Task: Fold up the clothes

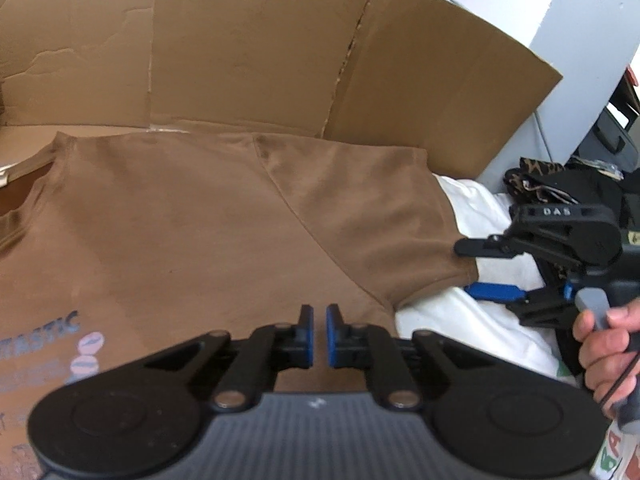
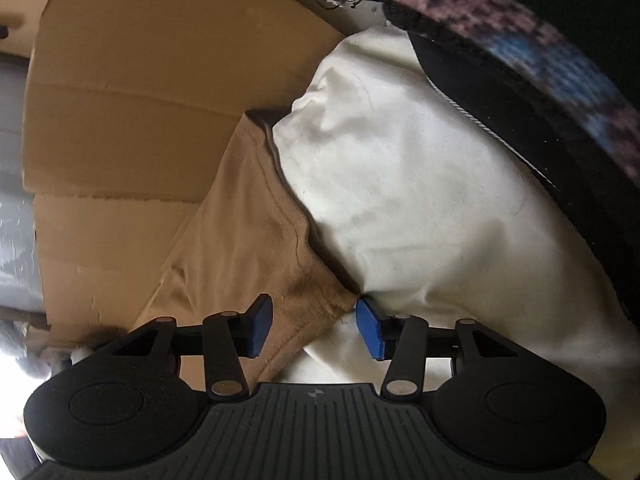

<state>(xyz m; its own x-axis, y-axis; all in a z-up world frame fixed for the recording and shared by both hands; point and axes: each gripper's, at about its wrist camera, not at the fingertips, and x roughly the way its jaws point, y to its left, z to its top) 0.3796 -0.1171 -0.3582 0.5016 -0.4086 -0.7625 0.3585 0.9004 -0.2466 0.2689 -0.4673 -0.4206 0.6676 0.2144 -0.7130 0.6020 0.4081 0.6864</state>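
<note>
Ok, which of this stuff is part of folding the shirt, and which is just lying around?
In the job:
- brown shirt
- its sleeve
- left tongs
- right tongs

Lying about:
- white cloth
- cardboard
- dark clothes pile
- patterned fabric

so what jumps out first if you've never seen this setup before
A brown t-shirt lies flat across cardboard, filling the left wrist view. At its sleeve hem the right gripper straddles the cloth, jaws apart. Beside it bulges a white cloth.
</note>
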